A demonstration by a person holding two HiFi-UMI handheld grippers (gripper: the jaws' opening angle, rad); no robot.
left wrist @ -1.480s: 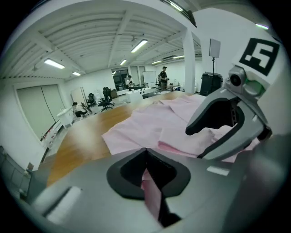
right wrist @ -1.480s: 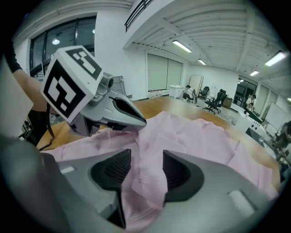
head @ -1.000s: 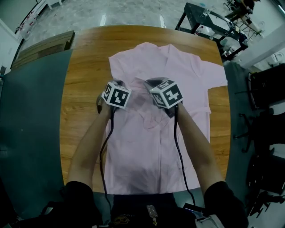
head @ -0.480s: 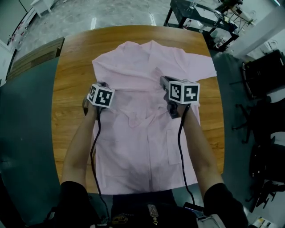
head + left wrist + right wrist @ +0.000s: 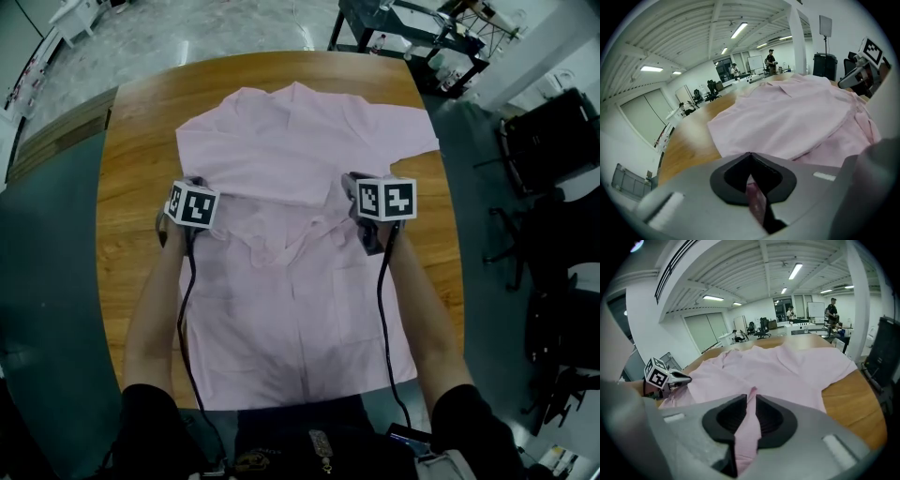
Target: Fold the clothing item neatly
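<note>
Pink shirt lies flat on a wooden table, covering most of it. Grey floor surrounds the table, with black chairs to the right. The shirt's long axis runs away from the person, collar far, hem at the near edge. Left gripper is clamped tight on a shirt fold. Right gripper, jaws just easing apart, has fabric pinched between them.
</note>
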